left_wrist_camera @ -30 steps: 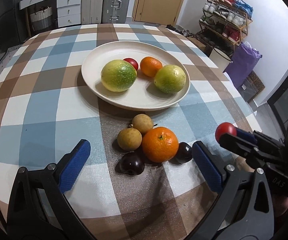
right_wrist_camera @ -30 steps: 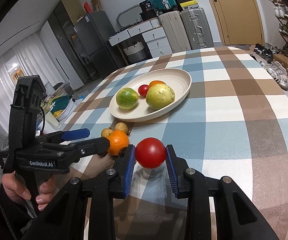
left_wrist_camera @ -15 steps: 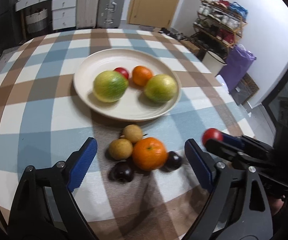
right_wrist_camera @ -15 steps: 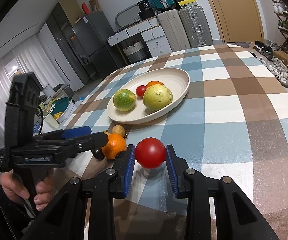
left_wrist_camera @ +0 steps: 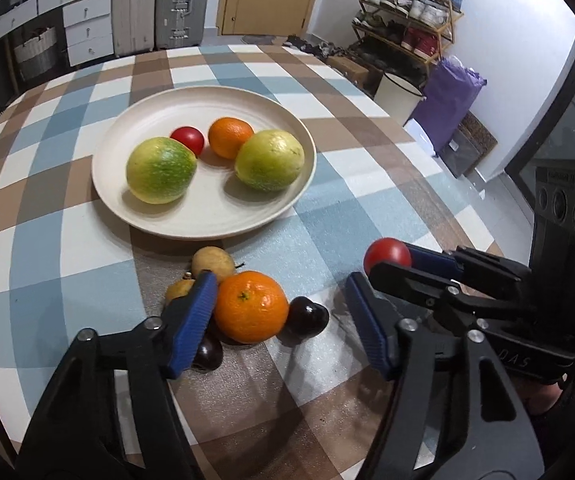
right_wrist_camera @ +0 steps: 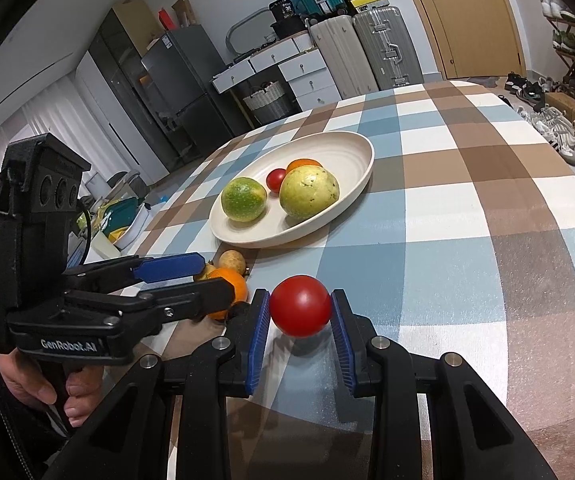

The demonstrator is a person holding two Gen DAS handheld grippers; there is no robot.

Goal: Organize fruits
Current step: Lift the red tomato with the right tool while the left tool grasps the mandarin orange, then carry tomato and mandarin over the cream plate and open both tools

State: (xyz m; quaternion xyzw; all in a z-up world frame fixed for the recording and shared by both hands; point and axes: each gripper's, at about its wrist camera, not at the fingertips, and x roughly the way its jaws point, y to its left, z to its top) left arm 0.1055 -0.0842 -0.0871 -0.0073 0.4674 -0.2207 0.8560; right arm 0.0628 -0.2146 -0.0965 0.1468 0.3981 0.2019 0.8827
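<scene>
Right gripper (right_wrist_camera: 300,312) clamps a red tomato (right_wrist_camera: 300,311); left gripper (left_wrist_camera: 279,320), closing, brackets an orange (left_wrist_camera: 250,306) untouched; plate (left_wrist_camera: 143,216) holds four fruits.

Brightness: even indoor light, fairly bright in both views.
Source: from above; soft highlights sit on top of the held tomato (right_wrist_camera: 300,311) and the large orange (left_wrist_camera: 250,306).
Shadows: short and soft under the plate (left_wrist_camera: 295,196) and the fruit on the surface (right_wrist_camera: 467,216).
Glare: mild sheen on the cloth, lower right of the right wrist view.
Distortion: strong fisheye bending; black corners.
Sharpness: centre crisp, edges softer.
</scene>
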